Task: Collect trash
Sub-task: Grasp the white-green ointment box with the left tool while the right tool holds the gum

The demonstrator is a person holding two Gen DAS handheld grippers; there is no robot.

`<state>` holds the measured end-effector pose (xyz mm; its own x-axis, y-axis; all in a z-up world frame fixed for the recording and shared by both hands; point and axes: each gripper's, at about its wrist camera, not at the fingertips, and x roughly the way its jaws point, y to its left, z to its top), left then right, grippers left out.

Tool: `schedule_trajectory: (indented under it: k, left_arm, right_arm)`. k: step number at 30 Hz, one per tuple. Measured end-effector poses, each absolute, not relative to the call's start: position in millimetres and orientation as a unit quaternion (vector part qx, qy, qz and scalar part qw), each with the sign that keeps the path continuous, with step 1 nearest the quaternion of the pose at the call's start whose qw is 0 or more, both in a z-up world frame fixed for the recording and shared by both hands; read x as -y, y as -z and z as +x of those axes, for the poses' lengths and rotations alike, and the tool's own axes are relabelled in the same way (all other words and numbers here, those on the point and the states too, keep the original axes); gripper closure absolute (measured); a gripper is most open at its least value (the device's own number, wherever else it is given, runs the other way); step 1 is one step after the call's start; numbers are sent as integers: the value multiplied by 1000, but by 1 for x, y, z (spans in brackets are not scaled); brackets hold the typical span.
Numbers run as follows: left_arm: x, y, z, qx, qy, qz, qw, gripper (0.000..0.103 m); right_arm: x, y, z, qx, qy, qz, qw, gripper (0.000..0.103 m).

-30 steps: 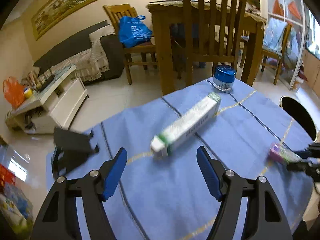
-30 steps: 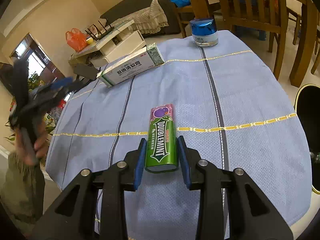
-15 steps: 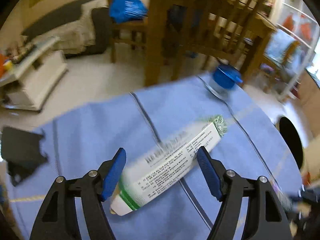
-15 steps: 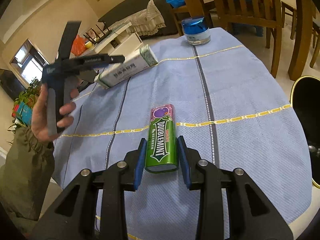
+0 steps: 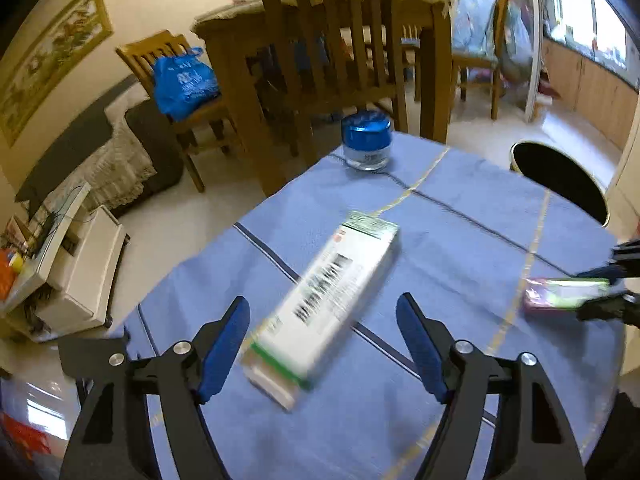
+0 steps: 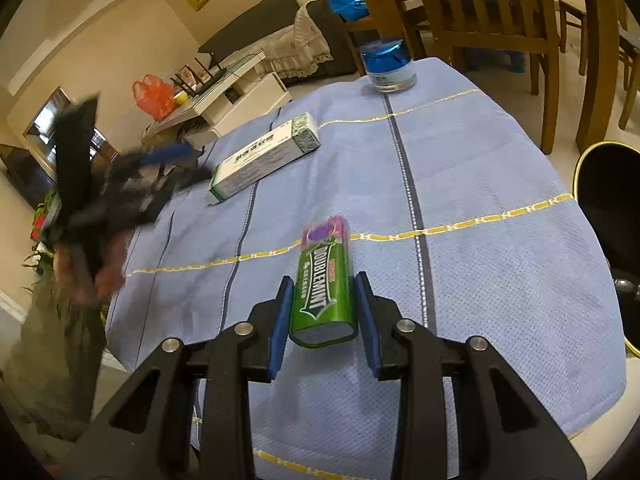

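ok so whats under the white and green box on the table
The white and green box lies flat on the blue tablecloth. Only cloth shows around it; whatever sits directly beneath it is covered.

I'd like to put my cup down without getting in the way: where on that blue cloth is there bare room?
Bare cloth lies between the blue-lidded jar and the gum pack, toward the black bin. It is crowded around the white carton, where the left gripper straddles it, and at the right gripper.

walls cream, framed painting (image 5: 48,56) | floor pale tile | wooden chairs (image 5: 332,40) | sofa (image 5: 120,136) | bright window (image 5: 600,20)
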<state>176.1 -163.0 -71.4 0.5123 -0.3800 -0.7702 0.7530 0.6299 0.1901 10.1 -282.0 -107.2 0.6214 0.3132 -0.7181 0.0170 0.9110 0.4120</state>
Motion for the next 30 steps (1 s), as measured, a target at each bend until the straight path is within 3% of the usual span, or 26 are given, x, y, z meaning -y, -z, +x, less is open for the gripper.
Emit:
schedule_trajectory:
  k: [7,11,19,24,30]
  left_arm:
    - [181,124,210,-395,332,332,790,32]
    - [168,124,193,-373,343,319,801,42]
    - [154,125,151,-369,339,323,803,43]
    - [148,123,130,-398,304,291,815,42]
    - [164,123,112,-409,311,294,806,43]
  right_arm:
    - [288,114,11,-438,-78,191,875,73]
    - [287,124,16,-452,-68,172,872,73]
    - [268,116,36,-474,-64,68,875,72]
    - [248,119,41,-481,-33,-48,875,58]
    - [248,121,42,-488,-43,-61,869,62]
